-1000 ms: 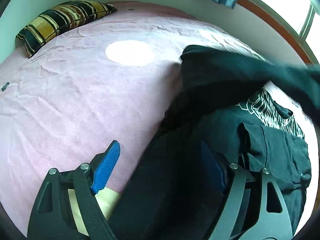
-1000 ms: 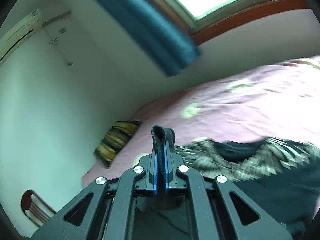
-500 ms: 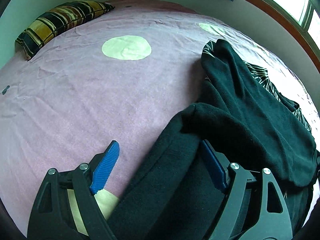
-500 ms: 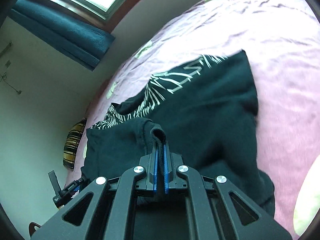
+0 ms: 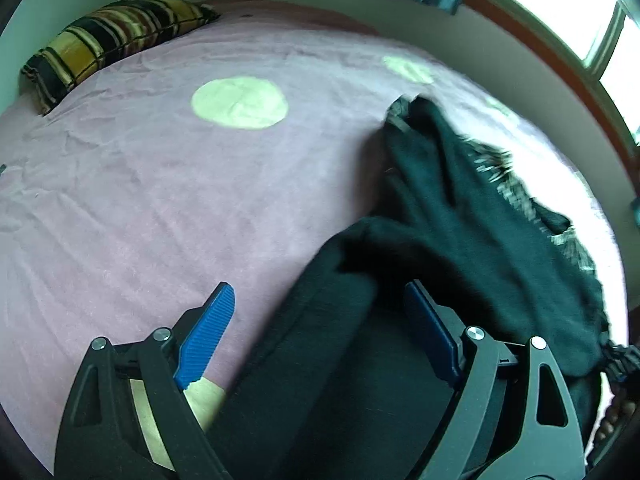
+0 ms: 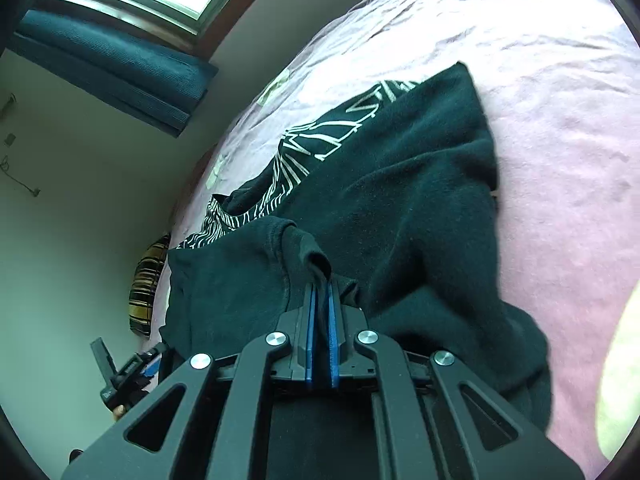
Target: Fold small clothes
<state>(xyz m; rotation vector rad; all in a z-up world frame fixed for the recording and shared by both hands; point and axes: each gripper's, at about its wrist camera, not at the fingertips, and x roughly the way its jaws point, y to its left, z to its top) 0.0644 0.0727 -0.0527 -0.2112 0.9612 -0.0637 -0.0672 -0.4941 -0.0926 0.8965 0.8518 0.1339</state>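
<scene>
a fold of the black garment (image 6: 420, 200) is pinched in the closed right gripper (image 6: 320, 304) toward 12 o'clock, apparently for laying over, while the left gripper (image 5: 316, 320) is held wide, gripping nothing, astride its edge.

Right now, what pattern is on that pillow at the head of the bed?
The pillow has yellow, black and dark red stripes, clearest in the left wrist view.

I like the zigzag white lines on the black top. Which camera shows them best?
The right wrist view. There the white line pattern on the black garment is sharp and well lit, beyond the right gripper that pinches the cloth. The left wrist view shows only blurred patches of it at the garment's far edge.
</scene>
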